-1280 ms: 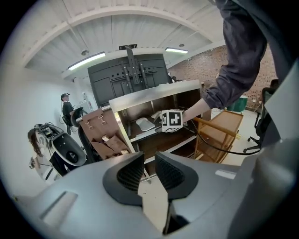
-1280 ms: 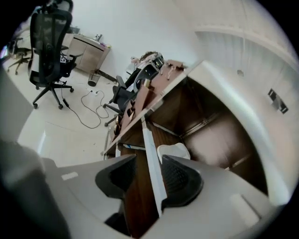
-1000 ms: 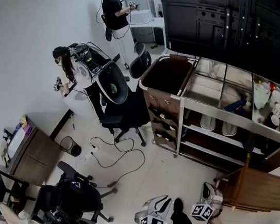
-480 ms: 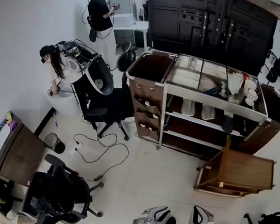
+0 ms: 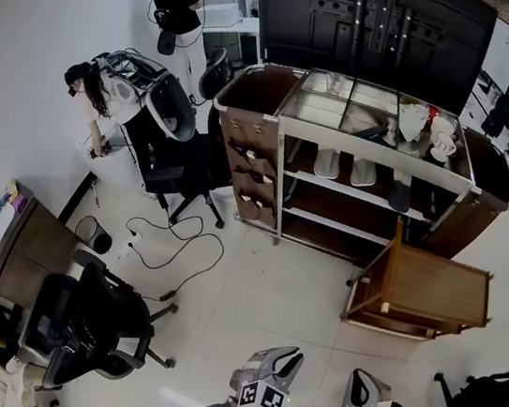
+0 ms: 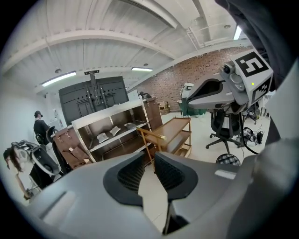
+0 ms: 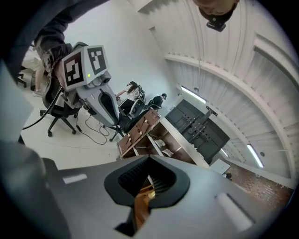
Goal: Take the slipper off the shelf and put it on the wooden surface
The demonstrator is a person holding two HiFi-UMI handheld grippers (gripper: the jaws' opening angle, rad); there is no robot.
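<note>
Far off, pale slippers [image 5: 327,165] on the shelf [image 5: 378,199] look small and indistinct.

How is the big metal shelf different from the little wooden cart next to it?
The shelf is wider and taller than the wooden cart. The shelf has a silver frame and dark brown panels; the cart is light wood all over. The shelf holds two pale slippers on a board and white things on top; the cart's top is bare. Both stand on the pale floor, side by side.
</note>
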